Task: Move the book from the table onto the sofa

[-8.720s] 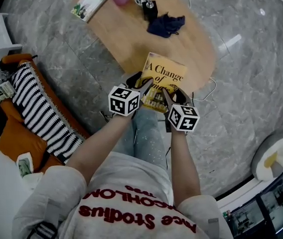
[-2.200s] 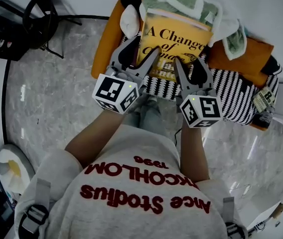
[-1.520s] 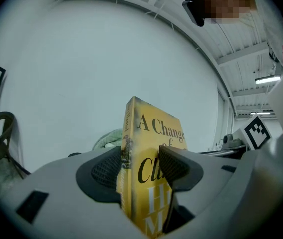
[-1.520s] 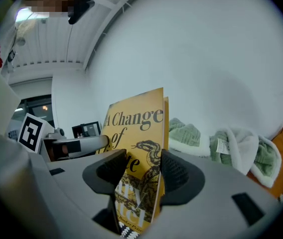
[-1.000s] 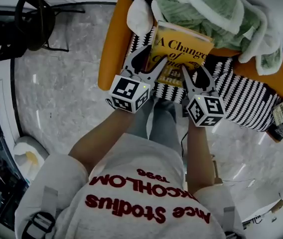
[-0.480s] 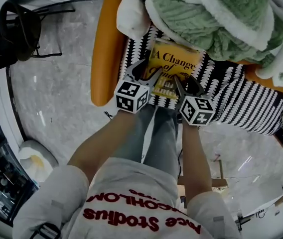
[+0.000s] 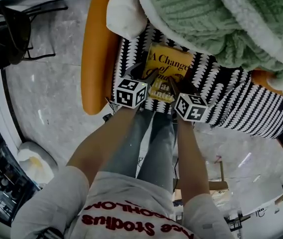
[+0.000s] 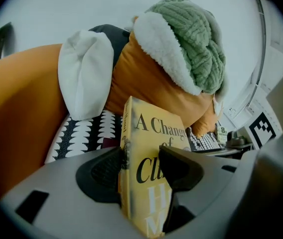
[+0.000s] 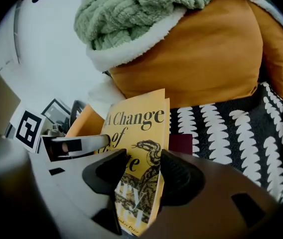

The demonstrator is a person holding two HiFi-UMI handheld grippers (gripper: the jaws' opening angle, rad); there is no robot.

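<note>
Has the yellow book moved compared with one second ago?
Yes. The book has come down toward the striped cover, away from the green blanket.

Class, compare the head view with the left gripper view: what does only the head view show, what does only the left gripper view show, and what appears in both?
Only the head view: the person's arms, jeans and the grey marbled floor. Only the left gripper view: a close look at the left gripper, its jaws pressing both covers of the yellow book. Both: that book, the orange sofa, the green blanket, the white cushion and the black-and-white patterned throw.
</note>
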